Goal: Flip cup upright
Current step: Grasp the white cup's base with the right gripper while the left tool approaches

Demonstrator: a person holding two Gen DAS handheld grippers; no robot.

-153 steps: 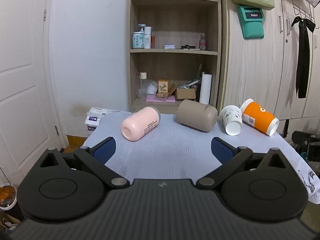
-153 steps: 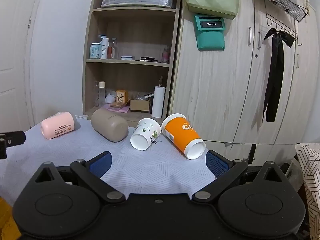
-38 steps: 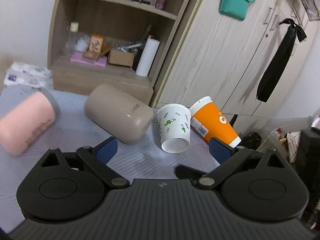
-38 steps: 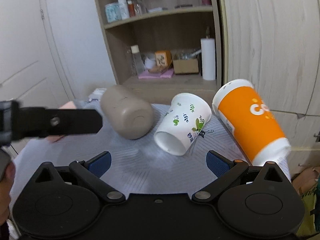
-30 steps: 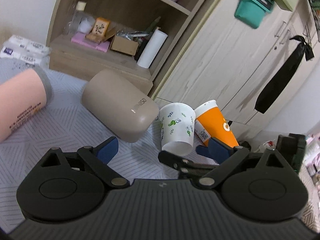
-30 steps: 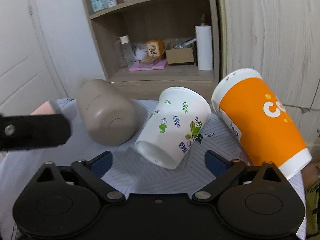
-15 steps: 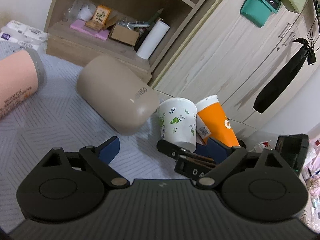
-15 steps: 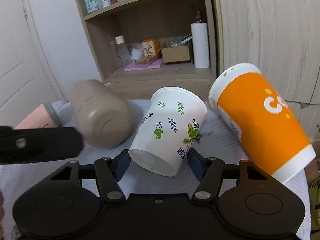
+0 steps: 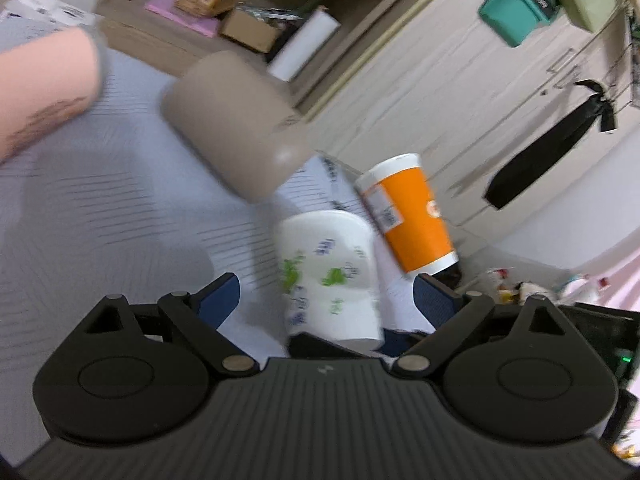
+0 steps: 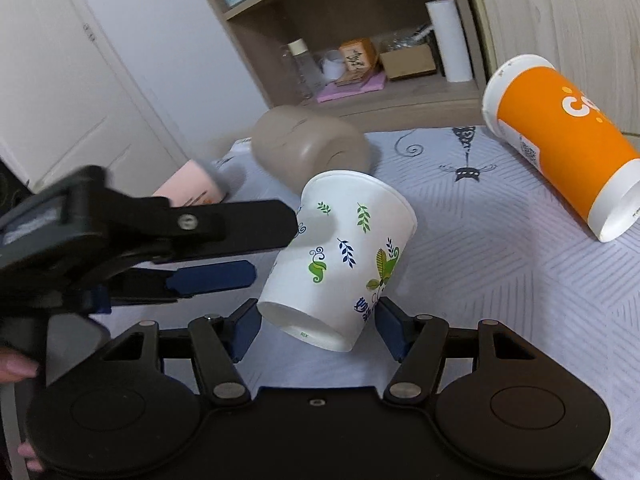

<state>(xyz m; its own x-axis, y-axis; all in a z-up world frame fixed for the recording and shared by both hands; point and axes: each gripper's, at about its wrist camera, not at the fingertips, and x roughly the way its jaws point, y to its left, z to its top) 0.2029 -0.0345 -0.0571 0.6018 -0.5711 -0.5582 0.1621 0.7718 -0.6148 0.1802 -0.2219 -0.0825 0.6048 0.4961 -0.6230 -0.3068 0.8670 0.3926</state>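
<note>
Right now my right gripper (image 10: 318, 326) is clamped on the base of the white leaf-print cup (image 10: 340, 256), low in the centre of the right wrist frame, the cup tilted with its rim away from me. My left gripper (image 9: 326, 300) stands wide, its fingers either side of that cup (blurred there). Orange cup (image 10: 560, 140) lies at upper right, beige cup (image 10: 308, 148) behind.
</note>
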